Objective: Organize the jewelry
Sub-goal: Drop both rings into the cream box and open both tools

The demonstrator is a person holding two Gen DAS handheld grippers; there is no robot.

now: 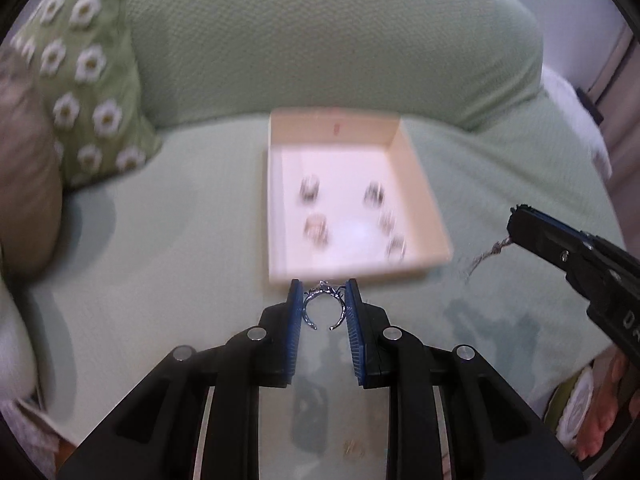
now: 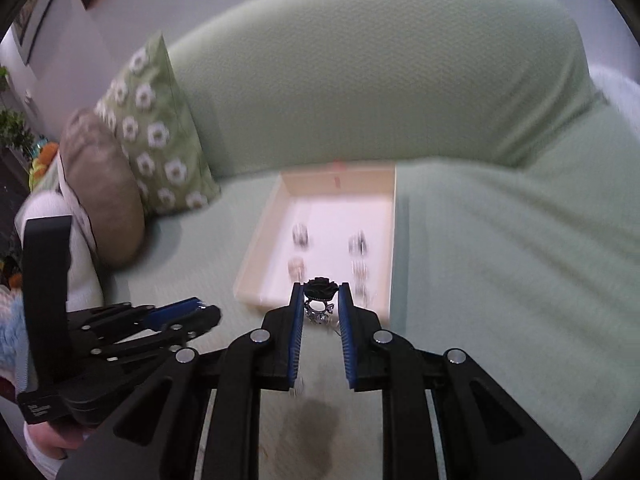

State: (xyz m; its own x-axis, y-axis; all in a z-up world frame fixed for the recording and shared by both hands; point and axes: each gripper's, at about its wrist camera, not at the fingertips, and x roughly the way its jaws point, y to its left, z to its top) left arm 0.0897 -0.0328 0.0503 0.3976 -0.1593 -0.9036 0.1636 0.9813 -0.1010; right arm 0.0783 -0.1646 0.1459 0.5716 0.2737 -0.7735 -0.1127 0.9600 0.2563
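A shallow cream box (image 1: 420,184) lies on a light green sofa seat, with several rings (image 1: 316,230) inside it. It also shows in the right wrist view (image 2: 260,268). My left gripper (image 1: 323,294) is shut on a silver open-band ring (image 1: 323,307), just in front of the box's near wall. My right gripper (image 2: 319,296) is shut on a ring with a black flower top (image 2: 319,289), above the box's near edge. In the left wrist view the right gripper (image 1: 520,224) shows at the right with a silver piece (image 1: 486,258) hanging from its tips.
A green cushion with white flowers (image 1: 88,92) and a brown cushion (image 2: 104,188) lie left of the box. The sofa back (image 2: 380,80) rises behind it. A small gold piece (image 1: 353,449) lies on the seat below my left gripper.
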